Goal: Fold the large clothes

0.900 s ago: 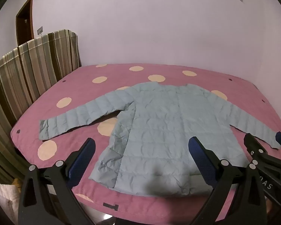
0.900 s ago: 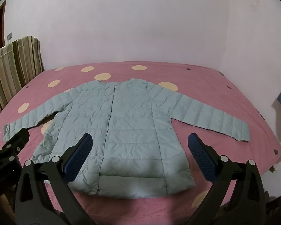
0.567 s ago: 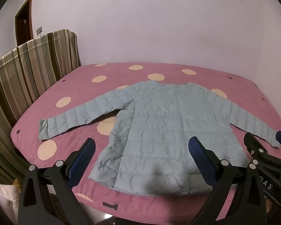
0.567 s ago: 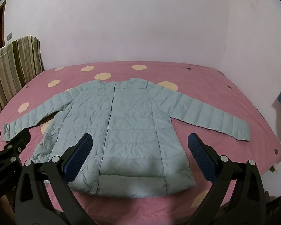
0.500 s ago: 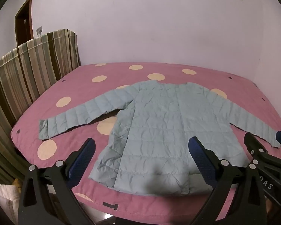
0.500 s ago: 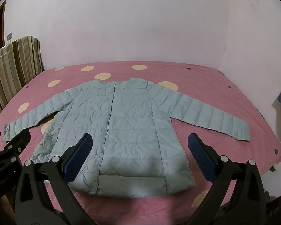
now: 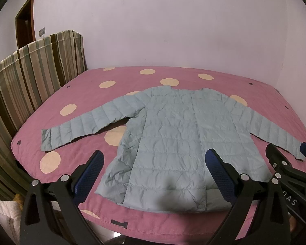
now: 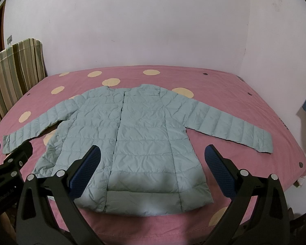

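A pale blue-green quilted jacket [image 7: 177, 138] lies flat, front up, on a pink bed with both sleeves spread out sideways; it also shows in the right wrist view [image 8: 136, 138]. My left gripper [image 7: 155, 173] is open and empty, held above the jacket's hem at the near edge. My right gripper [image 8: 153, 169] is open and empty, also above the hem. The right gripper shows at the right edge of the left wrist view [image 7: 285, 167], and the left gripper at the left edge of the right wrist view [image 8: 8, 163].
The pink bedspread [image 7: 132, 77] with cream dots covers the bed. A striped headboard cover [image 7: 30, 71] stands at the left. White walls close the far and right sides [image 8: 153, 30]. A brown door [image 7: 24, 22] is at the far left.
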Available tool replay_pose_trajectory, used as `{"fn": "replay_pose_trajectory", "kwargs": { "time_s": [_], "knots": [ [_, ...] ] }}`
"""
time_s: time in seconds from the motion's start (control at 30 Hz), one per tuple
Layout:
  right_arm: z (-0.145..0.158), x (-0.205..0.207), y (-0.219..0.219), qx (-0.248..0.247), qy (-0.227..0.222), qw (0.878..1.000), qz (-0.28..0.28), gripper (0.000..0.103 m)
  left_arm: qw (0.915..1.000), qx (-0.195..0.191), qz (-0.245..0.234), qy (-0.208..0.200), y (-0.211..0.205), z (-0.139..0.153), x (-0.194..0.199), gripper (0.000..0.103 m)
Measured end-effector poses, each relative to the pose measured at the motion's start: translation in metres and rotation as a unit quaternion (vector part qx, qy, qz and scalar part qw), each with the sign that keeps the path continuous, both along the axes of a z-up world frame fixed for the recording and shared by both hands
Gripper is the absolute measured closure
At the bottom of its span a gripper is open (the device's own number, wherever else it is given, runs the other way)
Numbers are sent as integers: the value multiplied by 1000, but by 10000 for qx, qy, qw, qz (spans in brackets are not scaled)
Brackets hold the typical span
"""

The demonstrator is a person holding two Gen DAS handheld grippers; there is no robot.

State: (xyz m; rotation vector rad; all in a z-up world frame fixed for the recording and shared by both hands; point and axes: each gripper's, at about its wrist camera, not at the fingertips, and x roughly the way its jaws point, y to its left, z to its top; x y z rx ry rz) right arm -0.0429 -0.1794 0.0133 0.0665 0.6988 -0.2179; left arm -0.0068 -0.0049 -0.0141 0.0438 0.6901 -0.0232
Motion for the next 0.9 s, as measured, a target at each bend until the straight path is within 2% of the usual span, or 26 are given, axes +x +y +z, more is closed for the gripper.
{"fn": "replay_pose_trajectory", "kwargs": {
  "time_s": [0.9],
  "knots": [
    [-1,2,-1,2,21,10000,0,2,10000,0,22,48,1,1,5,4]
  ]
}}
